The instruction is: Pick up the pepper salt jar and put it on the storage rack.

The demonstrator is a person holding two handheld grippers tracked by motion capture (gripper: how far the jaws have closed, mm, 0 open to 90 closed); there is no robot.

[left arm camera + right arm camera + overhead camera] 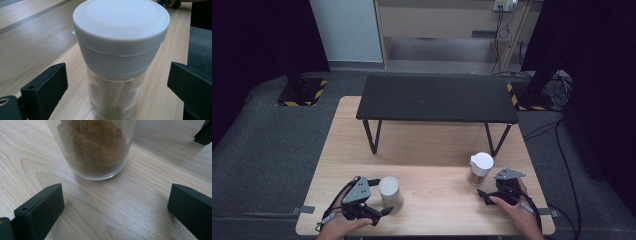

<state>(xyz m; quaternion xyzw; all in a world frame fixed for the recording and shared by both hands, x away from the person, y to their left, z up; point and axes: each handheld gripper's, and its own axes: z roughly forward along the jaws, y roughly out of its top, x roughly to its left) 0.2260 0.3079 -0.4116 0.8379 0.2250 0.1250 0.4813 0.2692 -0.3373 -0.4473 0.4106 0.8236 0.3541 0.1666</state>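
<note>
From above, the left gripper [379,197] sits around a white-capped jar [390,192] near the wooden table's [432,145] front edge; the right gripper [482,196] waits just below a second jar [479,169]. The left gripper view shows jaws wide apart flanking the unlabelled jar [117,57], not touching. The right gripper view shows jaws apart, short of the jar [93,147] of brown powder.

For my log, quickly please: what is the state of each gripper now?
Left gripper: open, jaws on either side of the white-lidded jar, not touching it.
Right gripper: open, holding nothing; the jar of brown powder stands just ahead.
</note>
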